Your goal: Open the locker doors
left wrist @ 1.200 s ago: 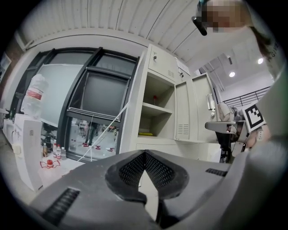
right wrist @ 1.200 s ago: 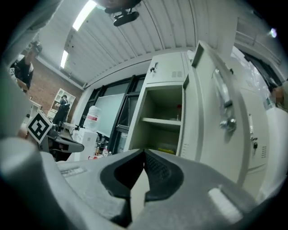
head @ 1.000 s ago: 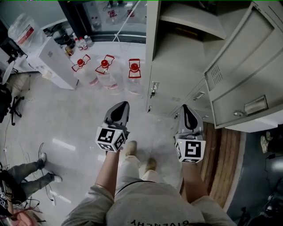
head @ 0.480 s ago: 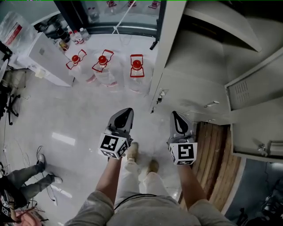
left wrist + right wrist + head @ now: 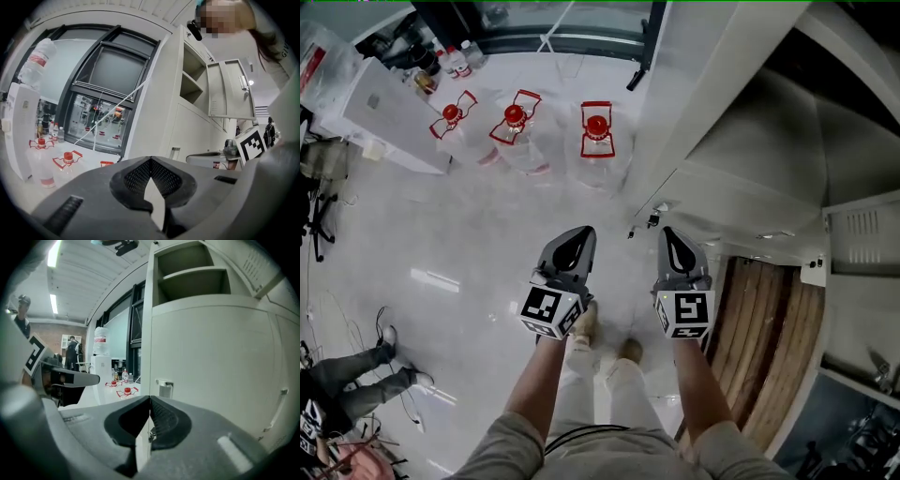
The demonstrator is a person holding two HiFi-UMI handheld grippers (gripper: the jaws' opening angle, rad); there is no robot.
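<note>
left tongs point(image 5: 579, 234), right tongs point(image 5: 671, 234) both closed, empty — near unopened locker door point(image 5: 211, 362)

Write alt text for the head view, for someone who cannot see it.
Seen from above, a person holds the left gripper and right gripper, both shut and empty, toward pale metal lockers. Three red-capped water jugs stand on the glossy floor beyond, to the left.

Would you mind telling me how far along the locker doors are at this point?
Done: the upper compartment stands open, its door swung out. In hand: nothing yet; the left tongs and right tongs are shut and empty, facing the lower door. Left: that door, its latch untouched, looks closed.
</note>
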